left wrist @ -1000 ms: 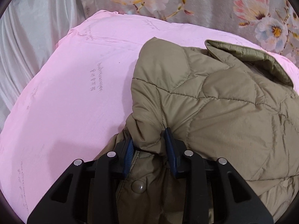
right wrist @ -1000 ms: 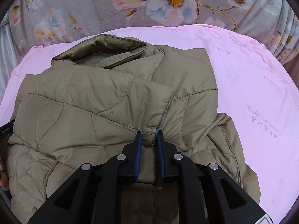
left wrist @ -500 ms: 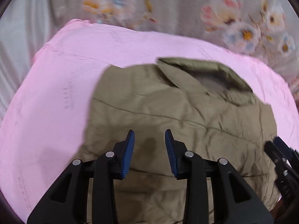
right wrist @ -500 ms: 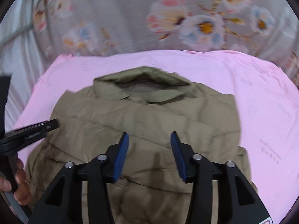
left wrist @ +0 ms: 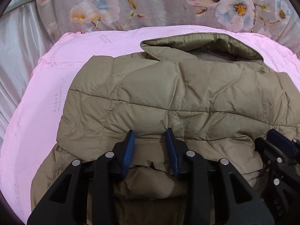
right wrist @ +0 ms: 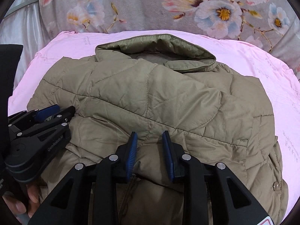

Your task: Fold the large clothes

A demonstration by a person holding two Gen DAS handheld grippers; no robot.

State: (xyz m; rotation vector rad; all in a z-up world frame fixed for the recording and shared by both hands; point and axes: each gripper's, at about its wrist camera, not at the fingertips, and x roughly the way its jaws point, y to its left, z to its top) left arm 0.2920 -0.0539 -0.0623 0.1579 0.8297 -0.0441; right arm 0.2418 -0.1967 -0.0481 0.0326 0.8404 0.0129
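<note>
An olive quilted puffer jacket (left wrist: 178, 97) lies folded on a pink sheet (left wrist: 46, 97), its collar (left wrist: 202, 45) at the far side. It also shows in the right wrist view (right wrist: 159, 101). My left gripper (left wrist: 151, 142) is open and empty, its blue pads just above the jacket's near fold. My right gripper (right wrist: 150, 144) is open and empty too, over the near fold. The right gripper also shows at the right edge of the left wrist view (left wrist: 279, 150), and the left gripper at the left of the right wrist view (right wrist: 43, 118).
A grey floral blanket (left wrist: 168, 5) lies behind the pink sheet. Pale satin fabric (left wrist: 16, 56) hangs at the left. The sheet shows bare to the left (right wrist: 61, 48) and right (right wrist: 277, 86) of the jacket. A hand (right wrist: 22, 204) holds the left gripper.
Both grippers have let go of the jacket edge they were holding and opened. They have drawn back, and the jacket now lies flat with its sides folded in.
</note>
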